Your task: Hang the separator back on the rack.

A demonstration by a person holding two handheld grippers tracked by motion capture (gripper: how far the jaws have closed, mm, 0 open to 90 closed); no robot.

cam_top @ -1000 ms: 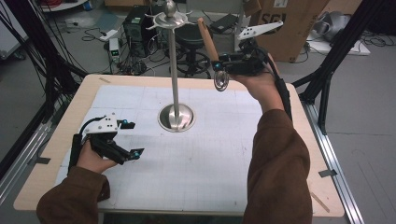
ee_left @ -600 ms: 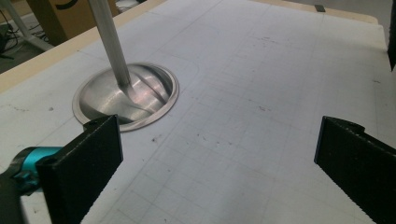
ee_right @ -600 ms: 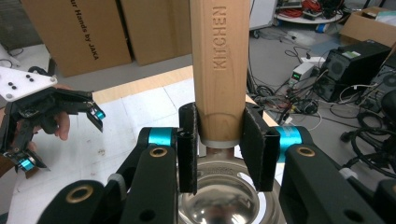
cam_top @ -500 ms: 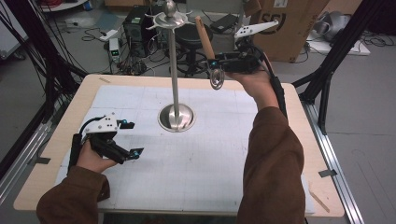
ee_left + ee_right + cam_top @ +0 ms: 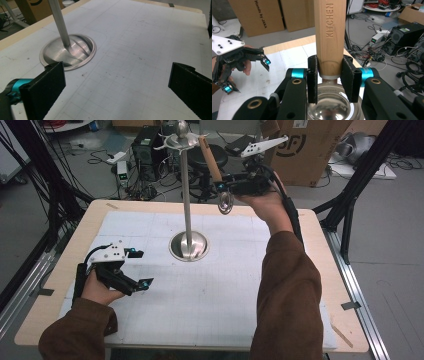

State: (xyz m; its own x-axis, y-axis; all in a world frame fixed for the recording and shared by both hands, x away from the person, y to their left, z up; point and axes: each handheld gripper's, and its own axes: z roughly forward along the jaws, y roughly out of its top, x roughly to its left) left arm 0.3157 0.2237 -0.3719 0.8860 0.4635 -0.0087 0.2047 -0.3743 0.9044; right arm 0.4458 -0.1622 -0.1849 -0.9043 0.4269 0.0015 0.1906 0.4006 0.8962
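The right gripper [image 5: 226, 184], clenched on the wooden-handled ladle [image 5: 329, 35], held it beside the stand's hooks [image 5: 176, 141], unhung; the left gripper [image 5: 141, 268] rested released near the table's [image 5: 300, 225] left edge.

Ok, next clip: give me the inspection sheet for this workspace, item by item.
Surface: wooden table under a white gridded mat, faint marks.
Job's things: wooden-handled ladle held up near the top of the steel stand; stand's round base on the mat.
Clutter: nothing seen on the mat.
Grippers: right gripper shut on the ladle's handle just above the bowl; left gripper open, low over the mat.
Cables: black cable along the right forearm; tangle on the floor behind.
Surroundings: cardboard boxes, computer tower, black frame legs.
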